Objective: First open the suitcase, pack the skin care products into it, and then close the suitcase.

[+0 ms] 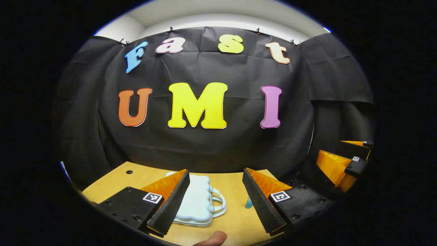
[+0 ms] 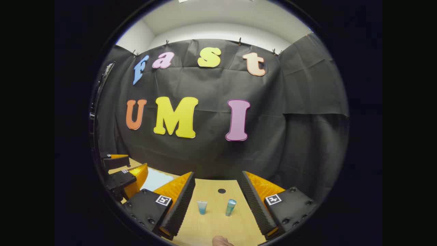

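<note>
A small pale blue suitcase (image 1: 196, 201) lies flat and closed on the wooden table (image 1: 235, 184), its handle (image 1: 218, 201) facing right. My left gripper (image 1: 218, 205) hangs open above it, fingers wide apart. A bit of a blue tube (image 1: 248, 203) peeks out by the left gripper's right finger. In the right gripper view two skin care tubes stand upright on the table: a pale blue one (image 2: 201, 207) and a teal one (image 2: 230, 207). My right gripper (image 2: 218, 206) is open, and both tubes show in the gap between its fingers, farther off. The suitcase (image 2: 155, 179) shows at the left there.
The right gripper (image 1: 344, 164) shows at the far right of the left gripper view; the left gripper (image 2: 123, 174) shows at the left of the right gripper view. The table has small dark holes (image 2: 222, 191). Black cloth closes the back. A fingertip (image 1: 213, 238) shows at the bottom.
</note>
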`<state>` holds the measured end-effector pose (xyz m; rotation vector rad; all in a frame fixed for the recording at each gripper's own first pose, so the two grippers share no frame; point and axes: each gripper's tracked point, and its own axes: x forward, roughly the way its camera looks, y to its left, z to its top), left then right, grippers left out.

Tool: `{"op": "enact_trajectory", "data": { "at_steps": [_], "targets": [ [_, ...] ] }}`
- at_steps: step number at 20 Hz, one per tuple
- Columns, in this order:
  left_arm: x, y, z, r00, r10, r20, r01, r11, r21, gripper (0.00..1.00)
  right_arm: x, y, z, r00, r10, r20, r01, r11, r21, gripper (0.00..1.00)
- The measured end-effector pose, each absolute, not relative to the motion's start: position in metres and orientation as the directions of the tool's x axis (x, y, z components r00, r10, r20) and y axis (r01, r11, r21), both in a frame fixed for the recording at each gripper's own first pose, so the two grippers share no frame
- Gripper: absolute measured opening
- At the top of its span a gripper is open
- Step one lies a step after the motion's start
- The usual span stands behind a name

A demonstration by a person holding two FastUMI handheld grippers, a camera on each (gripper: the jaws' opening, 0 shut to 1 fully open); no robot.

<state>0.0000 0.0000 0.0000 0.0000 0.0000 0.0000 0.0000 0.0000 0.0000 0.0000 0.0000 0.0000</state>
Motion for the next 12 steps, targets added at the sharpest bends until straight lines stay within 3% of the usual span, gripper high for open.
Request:
{"op": "enact_trajectory", "data": {
  "at_steps": [1, 12],
  "targets": [
    [0.001, -0.001, 0.001, 1.000, 0.000, 0.003, 0.000, 1.000, 0.008, 0.99, 0.003, -0.001, -0.001, 1.000, -0.003, -0.001, 0.003, 1.000, -0.002, 0.81],
    [0.008, -0.008, -0.002, 1.000, 0.011, -0.008, -0.011, 1.000, 0.019, 0.99, 0.019, -0.001, 0.000, 0.999, 0.034, -0.005, -0.034, 0.999, -0.010, 0.81]
  ]
}}
